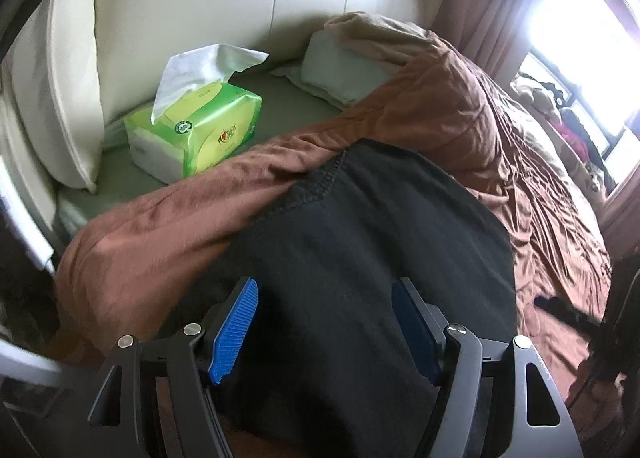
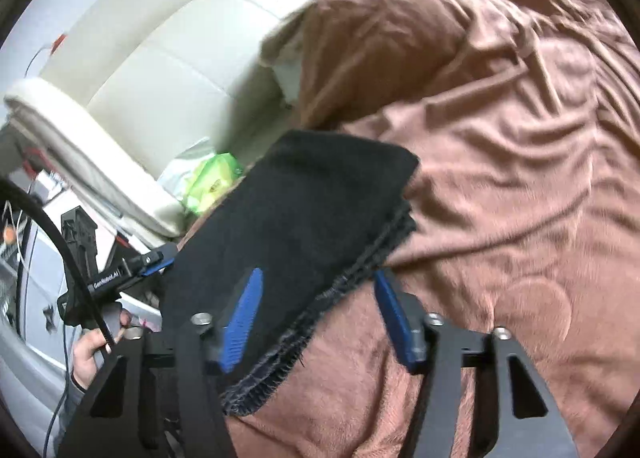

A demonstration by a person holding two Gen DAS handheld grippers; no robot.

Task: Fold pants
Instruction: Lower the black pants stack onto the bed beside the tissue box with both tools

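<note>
Folded black knit pants point(image 1: 360, 242) lie on rumpled brown quilted bedspread point(image 1: 460, 109). Left gripper point(image 1: 324, 322) released, pads astride the fabric. Right gripper point(image 2: 316, 314) released, straddling the stacked hem edge.

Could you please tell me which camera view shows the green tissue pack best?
The left wrist view shows the green tissue pack best: whole, sharp, a white tissue sticking out, resting beside the brown blanket. The right wrist view shows only a blurred green patch behind the black pants.
</note>
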